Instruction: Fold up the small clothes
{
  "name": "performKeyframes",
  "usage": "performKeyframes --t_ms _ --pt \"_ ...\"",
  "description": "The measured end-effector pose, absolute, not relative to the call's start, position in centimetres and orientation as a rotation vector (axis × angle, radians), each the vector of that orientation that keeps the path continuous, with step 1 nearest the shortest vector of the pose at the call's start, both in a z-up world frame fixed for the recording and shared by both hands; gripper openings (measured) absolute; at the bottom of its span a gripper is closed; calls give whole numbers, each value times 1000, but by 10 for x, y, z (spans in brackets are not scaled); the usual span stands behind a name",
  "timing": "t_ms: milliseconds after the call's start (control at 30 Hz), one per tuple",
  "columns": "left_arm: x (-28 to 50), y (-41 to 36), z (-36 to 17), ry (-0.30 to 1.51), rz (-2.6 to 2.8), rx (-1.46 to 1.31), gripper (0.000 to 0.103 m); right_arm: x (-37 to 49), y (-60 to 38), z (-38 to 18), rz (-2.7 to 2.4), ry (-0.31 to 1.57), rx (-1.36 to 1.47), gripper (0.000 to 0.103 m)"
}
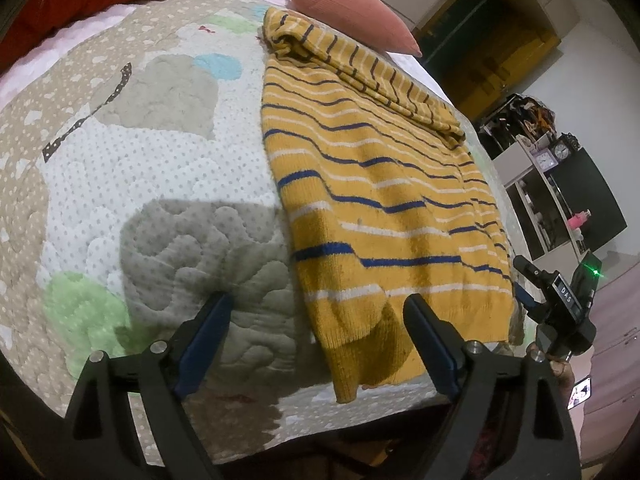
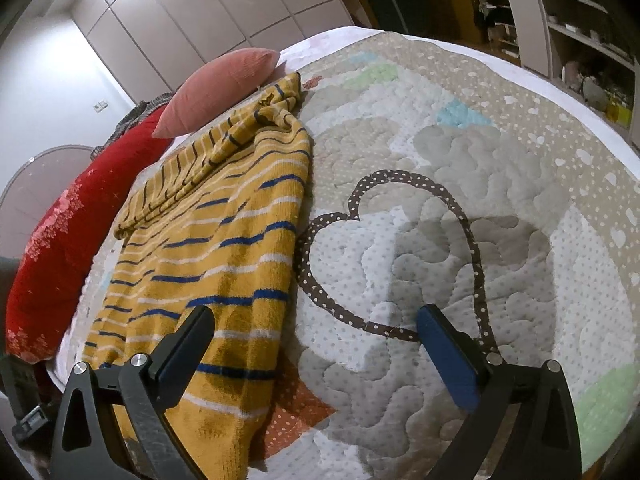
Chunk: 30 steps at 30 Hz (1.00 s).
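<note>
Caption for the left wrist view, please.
Open left claw hovers at the near hem of a yellow striped sweater spread on a quilt.

sweater [image 1: 376, 208] on quilt [image 1: 160, 152] | cushion [image 1: 352, 12] behind sweater

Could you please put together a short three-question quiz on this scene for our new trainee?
1. True or false: the yellow striped sweater hangs from the left gripper.
2. What lies across the sweater's far end? A) a folded sleeve B) a towel C) a book
3. Fill in: the pink pillow lies just beyond the sweater's ____ end.

Key
1. False: both the left gripper and the right gripper stand open with nothing between the fingers; the sweater lies flat on the quilt.
2. A
3. far
</note>
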<state>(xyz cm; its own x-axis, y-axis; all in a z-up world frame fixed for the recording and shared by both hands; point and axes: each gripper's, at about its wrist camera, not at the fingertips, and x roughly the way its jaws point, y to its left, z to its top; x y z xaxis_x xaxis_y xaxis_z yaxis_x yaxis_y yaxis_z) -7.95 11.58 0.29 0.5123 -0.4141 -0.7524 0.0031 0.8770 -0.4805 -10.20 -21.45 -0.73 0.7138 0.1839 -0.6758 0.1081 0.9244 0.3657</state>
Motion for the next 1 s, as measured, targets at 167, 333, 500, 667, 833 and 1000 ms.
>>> performKeyframes --t_ms 167,333,500,667,833,1000 --pt "-81 111 2 994 -263 -421 91 -103 -209 -8 26 769 358 102" --pt "-83 100 1 977 -286 -341 98 -104 -196 -10 -3 768 265 102" --pt "-83 97 1 1004 -276 -327 98 -102 -192 -11 -15 786 226 103" --pt "-84 109 0 1004 -287 -422 98 -101 -191 -11 -11 785 216 103" --pt "-85 113 0 999 -289 -463 98 -102 -187 -13 -25 777 189 103" --pt "-87 114 2 1000 -279 -460 93 -102 -186 -12 -36 775 189 103"
